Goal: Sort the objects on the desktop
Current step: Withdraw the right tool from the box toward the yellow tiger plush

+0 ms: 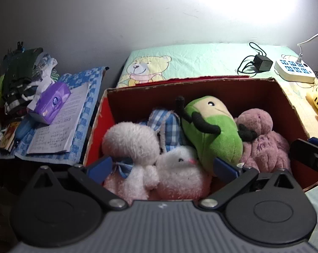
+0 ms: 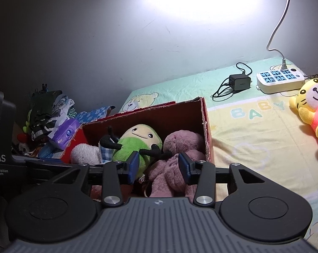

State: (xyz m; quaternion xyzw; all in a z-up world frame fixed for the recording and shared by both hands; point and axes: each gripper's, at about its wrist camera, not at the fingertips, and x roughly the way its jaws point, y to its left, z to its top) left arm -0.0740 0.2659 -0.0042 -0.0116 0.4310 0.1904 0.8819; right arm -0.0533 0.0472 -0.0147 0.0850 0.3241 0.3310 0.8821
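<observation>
An open cardboard box (image 1: 201, 86) with red outer sides holds several plush toys: a green one (image 1: 218, 135) with black limbs, a mauve one (image 1: 262, 143), a blue checked one (image 1: 167, 122) and two fluffy white ones (image 1: 133, 141). My left gripper (image 1: 162, 168) hangs open over the box's near side, its fingers wide on either side of the white plush. My right gripper (image 2: 158, 166) is open over the box (image 2: 205, 126), with the mauve plush (image 2: 180, 141) lying between its fingers beside the green plush (image 2: 137, 141). A yellow tiger plush (image 2: 313, 105) lies on the mat to the right.
A white power strip (image 2: 279, 80) and a black charger (image 2: 239, 82) with cable sit at the back of the baby-print mat (image 2: 254, 137). Left of the box lie a purple tissue pack (image 1: 51, 103), an open notebook (image 1: 59, 126) and a pile of clothes (image 1: 21, 80).
</observation>
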